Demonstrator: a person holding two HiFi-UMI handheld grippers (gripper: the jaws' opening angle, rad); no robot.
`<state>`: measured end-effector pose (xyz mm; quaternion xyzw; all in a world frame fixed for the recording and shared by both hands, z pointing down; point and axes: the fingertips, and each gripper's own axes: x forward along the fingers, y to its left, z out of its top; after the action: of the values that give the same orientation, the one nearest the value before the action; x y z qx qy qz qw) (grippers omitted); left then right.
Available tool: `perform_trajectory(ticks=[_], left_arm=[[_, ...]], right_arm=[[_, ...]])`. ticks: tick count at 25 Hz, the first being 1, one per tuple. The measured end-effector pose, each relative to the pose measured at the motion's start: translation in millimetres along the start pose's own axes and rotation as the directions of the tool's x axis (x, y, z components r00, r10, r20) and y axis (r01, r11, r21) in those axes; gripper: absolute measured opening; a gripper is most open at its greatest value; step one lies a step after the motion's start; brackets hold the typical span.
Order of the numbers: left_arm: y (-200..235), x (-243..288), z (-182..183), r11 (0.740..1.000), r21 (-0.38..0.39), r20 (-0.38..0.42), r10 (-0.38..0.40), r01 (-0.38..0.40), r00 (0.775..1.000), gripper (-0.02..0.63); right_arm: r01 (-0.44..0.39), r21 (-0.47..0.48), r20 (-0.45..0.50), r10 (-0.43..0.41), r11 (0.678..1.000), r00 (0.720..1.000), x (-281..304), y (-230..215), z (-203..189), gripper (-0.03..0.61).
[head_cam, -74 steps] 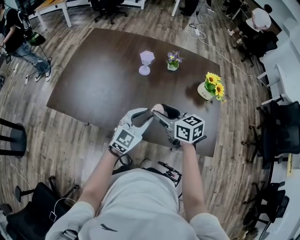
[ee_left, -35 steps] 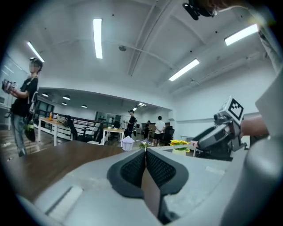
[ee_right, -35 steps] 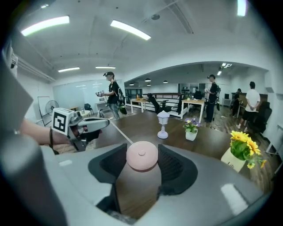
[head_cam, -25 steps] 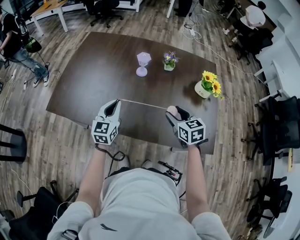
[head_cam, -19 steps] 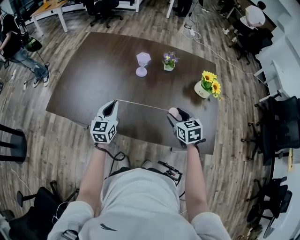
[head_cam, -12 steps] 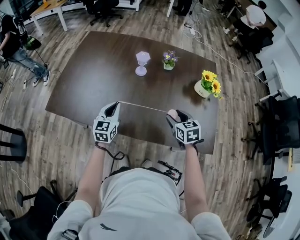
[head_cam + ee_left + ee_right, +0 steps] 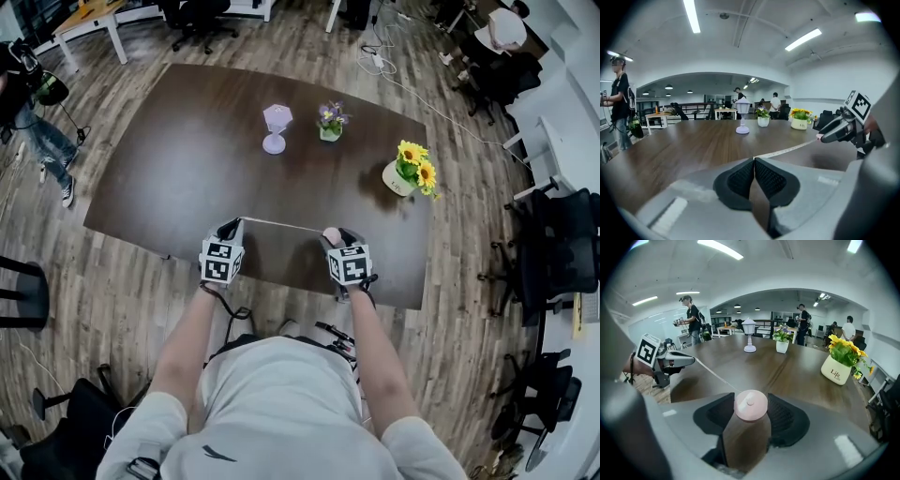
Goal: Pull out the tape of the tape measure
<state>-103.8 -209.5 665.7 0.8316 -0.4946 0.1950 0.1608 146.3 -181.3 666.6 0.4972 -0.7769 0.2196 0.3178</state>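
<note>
Left gripper: I had its jaws pressed together on the free end of the tape, with no gap showing between the pads.
Right gripper: its jaws stood wide apart, clamped on the pink tape measure, whose round face looked back at that gripper's camera.
Tape: it ran out of the case in a thin, straight line through the air to my left gripper.
Where I held them: side by side and apart, over the near edge of the dark wooden table.
On the table: a lilac lamp and a small flower pot sat near each other at the far side. A white sunflower pot sat to the right.
</note>
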Motion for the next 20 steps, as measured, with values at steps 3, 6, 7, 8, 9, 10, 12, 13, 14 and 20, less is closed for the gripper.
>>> perform_trajectory(ticks=[3,6,7,8,9,10,12,13,14,20], left_arm=[[2,13,-19,0.999,0.011,-0.055,0.035,-0.034,0.998,0.014],[0,23,-36,0.997,0.044,-0.128,0.064,-0.059,0.990,0.014],[-1,26,-39,0.997,0.052,-0.143,0.071,-0.064,0.987,0.014],[-2,28,-39,0.996,0.058,-0.153,0.076,-0.067,0.985,0.014],[-3,30,-40,0.995,0.067,-0.161,0.077,-0.067,0.984,0.014],[-3,32,-42,0.995,0.079,-0.171,0.079,-0.066,0.982,0.014],[-5,36,-45,0.992,0.110,-0.192,0.088,-0.067,0.977,0.014],[-5,37,-47,0.989,0.126,-0.199,0.099,-0.074,0.975,0.014],[-4,39,-48,0.987,0.139,-0.205,0.113,-0.086,0.972,0.014],[0,45,-54,0.975,0.186,-0.256,0.168,-0.121,0.952,0.015]], right_arm=[[0.016,0.005,-0.046,-0.016,1.000,0.999,16,3,-13,0.222],[0.026,0.004,-0.097,-0.026,1.000,0.995,29,3,-27,0.222],[0.031,0.003,-0.103,-0.030,1.000,0.994,32,2,-29,0.222],[0.036,-0.001,-0.107,-0.036,0.999,0.994,33,1,-30,0.222],[0.043,-0.006,-0.111,-0.043,0.999,0.993,34,0,-30,0.222],[0.050,-0.009,-0.115,-0.050,0.999,0.992,35,-1,-31,0.222],[0.056,-0.008,-0.120,-0.057,0.998,0.991,38,-4,-34,0.222],[0.054,-0.001,-0.119,-0.054,0.999,0.991,40,-5,-35,0.222],[0.049,0.010,-0.115,-0.048,0.999,0.992,42,-5,-35,0.224],[-0.003,0.062,-0.106,0.009,0.998,0.994,44,-5,-35,0.225]])
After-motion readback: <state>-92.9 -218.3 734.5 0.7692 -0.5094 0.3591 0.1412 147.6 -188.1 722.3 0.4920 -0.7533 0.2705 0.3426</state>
